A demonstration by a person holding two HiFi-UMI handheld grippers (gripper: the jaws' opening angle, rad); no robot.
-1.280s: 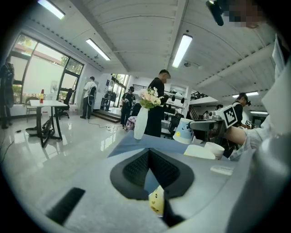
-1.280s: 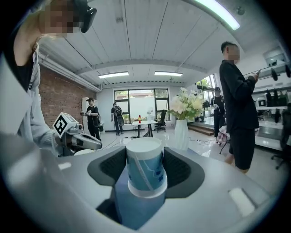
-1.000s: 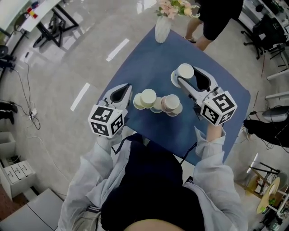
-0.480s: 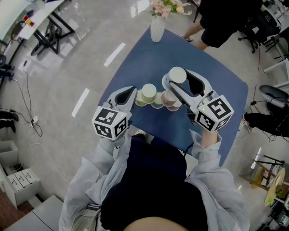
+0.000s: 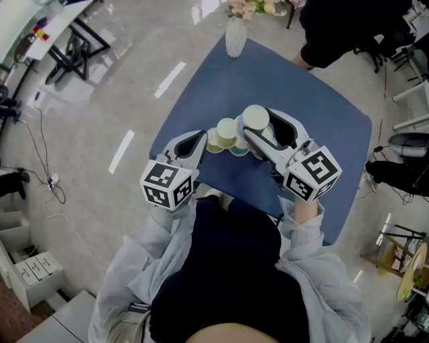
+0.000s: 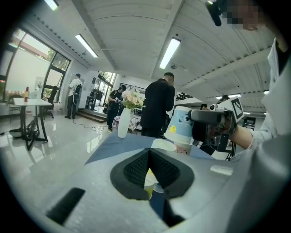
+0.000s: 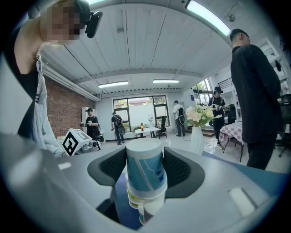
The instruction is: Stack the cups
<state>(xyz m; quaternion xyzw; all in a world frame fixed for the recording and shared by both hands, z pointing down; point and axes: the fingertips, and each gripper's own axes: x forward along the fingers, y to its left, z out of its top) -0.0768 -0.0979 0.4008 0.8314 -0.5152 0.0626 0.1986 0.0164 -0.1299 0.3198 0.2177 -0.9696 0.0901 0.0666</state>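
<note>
What the right gripper (image 5: 263, 127) holds: a blue cup (image 7: 143, 170), upside down, with both pads pressed on its sides.
Left gripper (image 6: 150, 166): at the lower left of the cup cluster, jaws drawn together with nothing between them, tips just beside a pale yellow cup (image 5: 226, 128).
Blue cup, look: paper, with a narrow white base on top and a wider rim below; the blue wall carries a cartoon print with a round yellow face.
Blue cup, place: middle of the head view, held directly over a pink cup (image 6: 183, 148); whether the rim touches it cannot be told.
Cluster: cups standing close together near the table's near edge.
Table (image 5: 315, 127): covered in a blue cloth, seen as a diamond from above.
Vase (image 5: 235, 39): white, holding pale flowers (image 5: 251, 7), at the far corner, top middle of the head view.
Person in black (image 6: 157, 107): standing past the far edge.
</note>
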